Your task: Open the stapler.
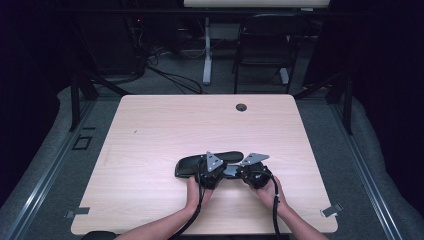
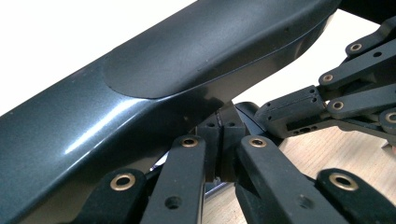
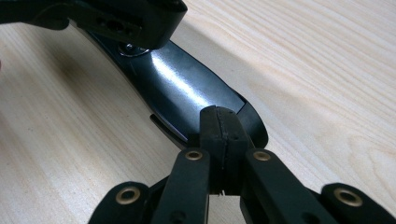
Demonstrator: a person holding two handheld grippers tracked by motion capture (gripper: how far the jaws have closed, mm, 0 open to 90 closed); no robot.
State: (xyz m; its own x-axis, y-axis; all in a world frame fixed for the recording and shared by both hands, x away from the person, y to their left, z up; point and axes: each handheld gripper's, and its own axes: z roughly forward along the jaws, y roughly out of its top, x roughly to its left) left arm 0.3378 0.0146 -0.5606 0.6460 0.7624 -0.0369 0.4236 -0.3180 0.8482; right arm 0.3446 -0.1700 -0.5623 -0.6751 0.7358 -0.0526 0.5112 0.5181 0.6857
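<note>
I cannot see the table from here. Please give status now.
Left tool shut, right tool shut. Both at the dark glossy long part, lying on the table. Nothing in the way.

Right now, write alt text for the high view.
A person's hands hold the left gripper and right gripper, jaws shut, against a long dark glossy object lying on a pale wood table. Beyond the table stand a chair and cables on a grey floor.

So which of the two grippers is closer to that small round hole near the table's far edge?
Right. The right gripper sits almost straight below the hole, while the left gripper sits farther left; both are well short of it.
</note>
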